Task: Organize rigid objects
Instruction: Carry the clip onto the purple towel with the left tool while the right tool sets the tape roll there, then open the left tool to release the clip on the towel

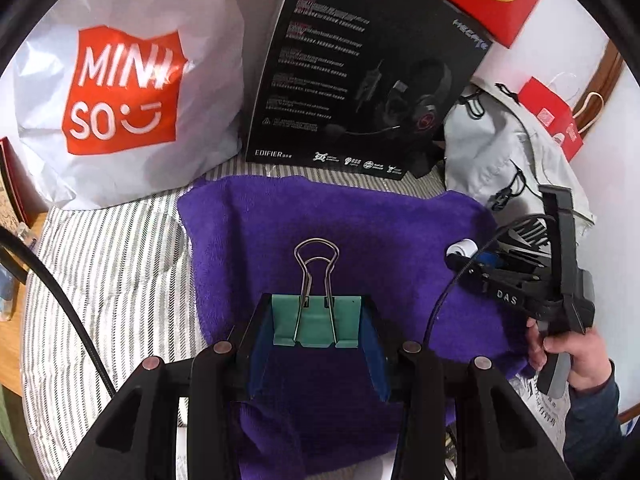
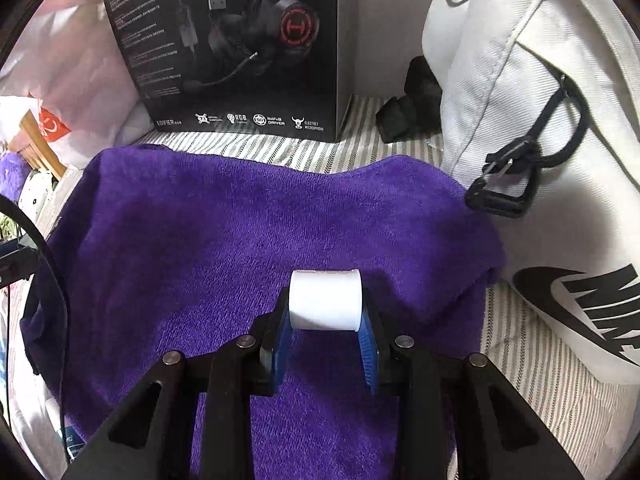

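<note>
My left gripper is shut on a green binder clip with silver wire handles pointing away, held over a purple towel. My right gripper is shut on a white cylinder, held crosswise between the blue pads over the same towel. In the left wrist view the right gripper shows at the right with the white cylinder at its tip, a hand on its handle.
A white MINISO bag stands at the back left, a black headset box behind the towel, a white Nike bag at the right. Red paper bags stand beyond. A striped cloth covers the surface.
</note>
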Tool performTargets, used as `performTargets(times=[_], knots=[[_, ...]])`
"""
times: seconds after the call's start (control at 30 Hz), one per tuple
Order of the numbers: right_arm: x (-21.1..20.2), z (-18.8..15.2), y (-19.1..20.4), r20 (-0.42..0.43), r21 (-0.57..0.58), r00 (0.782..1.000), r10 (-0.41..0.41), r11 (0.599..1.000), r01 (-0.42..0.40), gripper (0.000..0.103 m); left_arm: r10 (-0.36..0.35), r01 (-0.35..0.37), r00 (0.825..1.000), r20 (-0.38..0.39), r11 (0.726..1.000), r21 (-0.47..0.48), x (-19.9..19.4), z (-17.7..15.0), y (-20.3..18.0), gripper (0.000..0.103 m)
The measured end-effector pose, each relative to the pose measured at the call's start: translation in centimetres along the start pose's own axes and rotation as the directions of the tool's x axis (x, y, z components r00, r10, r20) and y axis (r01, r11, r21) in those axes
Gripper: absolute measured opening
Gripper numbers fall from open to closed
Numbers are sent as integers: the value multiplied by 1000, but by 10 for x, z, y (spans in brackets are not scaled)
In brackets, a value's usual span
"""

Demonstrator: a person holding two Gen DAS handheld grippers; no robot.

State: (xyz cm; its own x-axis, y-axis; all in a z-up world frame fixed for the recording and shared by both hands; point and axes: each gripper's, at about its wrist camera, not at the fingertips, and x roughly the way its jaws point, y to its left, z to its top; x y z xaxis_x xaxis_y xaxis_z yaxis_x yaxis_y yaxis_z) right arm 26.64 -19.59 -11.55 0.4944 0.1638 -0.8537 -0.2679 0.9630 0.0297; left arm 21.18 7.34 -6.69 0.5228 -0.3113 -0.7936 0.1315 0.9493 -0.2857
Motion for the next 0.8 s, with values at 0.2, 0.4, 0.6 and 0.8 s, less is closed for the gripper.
performTargets(times=[0.2, 0.4, 0.6, 0.8], knots=[[1, 2, 2, -56, -7, 998, -1, 1000, 1, 61, 18, -18, 1000, -13, 1000, -4, 20, 14, -1, 39], [-35, -14, -3, -24, 21, 999, 21, 1000, -21, 62, 50, -50, 998, -40, 999, 1, 39, 24, -4, 39], [-88, -40, -10, 48, 44, 998, 26, 999, -28, 62, 111, -110, 992, -66, 994, 19, 58, 26, -8, 39], [-124, -68, -24, 83, 106, 995, 50, 993, -59, 62, 156, -152, 985, -74, 987, 56, 70, 23, -14, 40]])
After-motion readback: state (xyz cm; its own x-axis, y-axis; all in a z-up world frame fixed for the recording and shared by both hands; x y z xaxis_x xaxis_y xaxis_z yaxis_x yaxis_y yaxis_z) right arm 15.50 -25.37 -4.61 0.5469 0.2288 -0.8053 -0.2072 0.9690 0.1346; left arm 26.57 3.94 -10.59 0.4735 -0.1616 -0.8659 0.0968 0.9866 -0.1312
